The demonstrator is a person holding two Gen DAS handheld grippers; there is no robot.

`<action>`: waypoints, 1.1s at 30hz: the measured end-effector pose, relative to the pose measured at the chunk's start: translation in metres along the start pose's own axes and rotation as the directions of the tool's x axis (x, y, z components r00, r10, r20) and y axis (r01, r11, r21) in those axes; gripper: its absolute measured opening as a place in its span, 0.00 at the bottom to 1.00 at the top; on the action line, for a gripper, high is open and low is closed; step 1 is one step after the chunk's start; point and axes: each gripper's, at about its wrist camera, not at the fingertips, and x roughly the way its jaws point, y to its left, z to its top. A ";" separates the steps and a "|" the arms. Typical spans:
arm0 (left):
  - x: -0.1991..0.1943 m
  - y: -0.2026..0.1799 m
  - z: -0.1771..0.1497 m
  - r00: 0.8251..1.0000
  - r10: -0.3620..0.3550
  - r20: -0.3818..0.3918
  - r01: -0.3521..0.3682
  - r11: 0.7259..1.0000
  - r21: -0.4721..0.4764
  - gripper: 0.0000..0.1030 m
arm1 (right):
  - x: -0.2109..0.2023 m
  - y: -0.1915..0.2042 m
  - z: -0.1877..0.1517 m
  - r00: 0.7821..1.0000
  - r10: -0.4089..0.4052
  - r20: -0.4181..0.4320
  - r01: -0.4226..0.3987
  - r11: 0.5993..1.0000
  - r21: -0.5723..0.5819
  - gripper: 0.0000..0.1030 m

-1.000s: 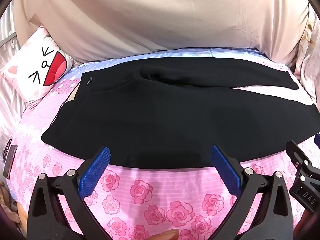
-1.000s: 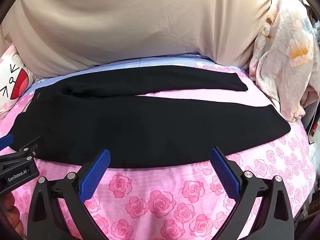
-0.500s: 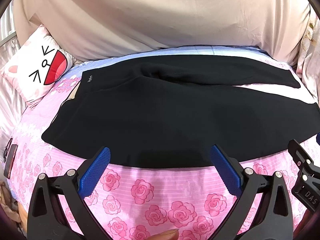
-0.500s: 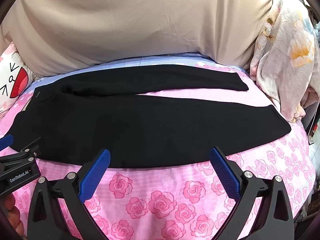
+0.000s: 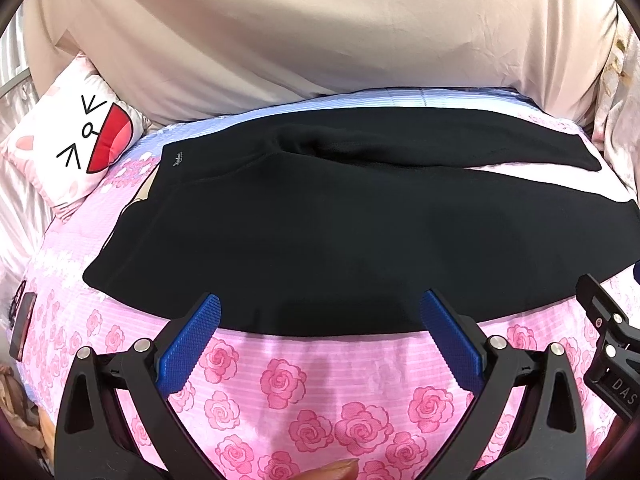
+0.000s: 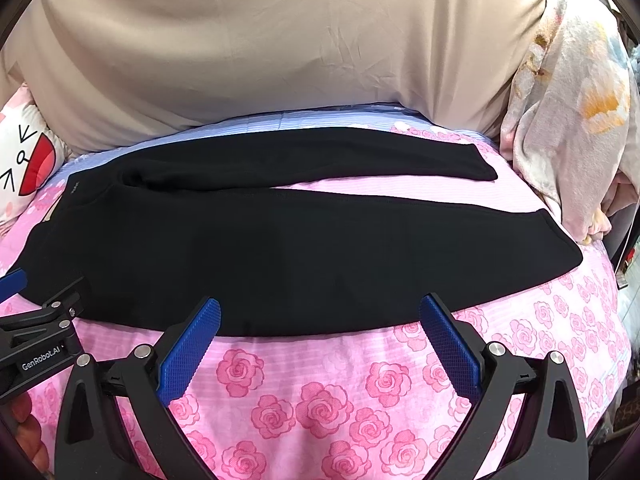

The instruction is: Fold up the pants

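Black pants (image 5: 340, 232) lie flat on a pink rose-print bed sheet (image 5: 288, 384), waistband at the left, two legs running right; they also show in the right wrist view (image 6: 280, 248). The far leg (image 6: 340, 156) lies apart from the near leg (image 6: 440, 248). My left gripper (image 5: 320, 320) is open and empty, its blue pads just at the pants' near edge. My right gripper (image 6: 320, 320) is open and empty, at the near edge further right. Each gripper shows at the side of the other's view.
A cartoon-face pillow (image 5: 76, 144) lies at the far left. A beige cover (image 5: 320, 32) hangs behind the bed. A floral blanket (image 6: 568, 112) is piled at the right. A dark phone-like object (image 5: 22, 328) lies at the sheet's left edge.
Both grippers have moved slightly forward toward the pants' near edge. The pants have not moved.
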 end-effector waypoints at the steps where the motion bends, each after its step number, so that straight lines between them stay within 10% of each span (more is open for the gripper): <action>1: 0.000 0.000 0.000 1.000 -0.001 -0.001 0.001 1.000 0.002 0.95 | 0.000 0.000 0.000 1.000 0.001 0.000 -0.001 1.000 0.000 0.95; 33: -0.001 -0.002 0.002 1.000 0.013 -0.001 -0.013 1.000 0.018 0.95 | 0.006 0.002 -0.002 1.000 0.004 -0.008 -0.004 1.000 -0.003 0.95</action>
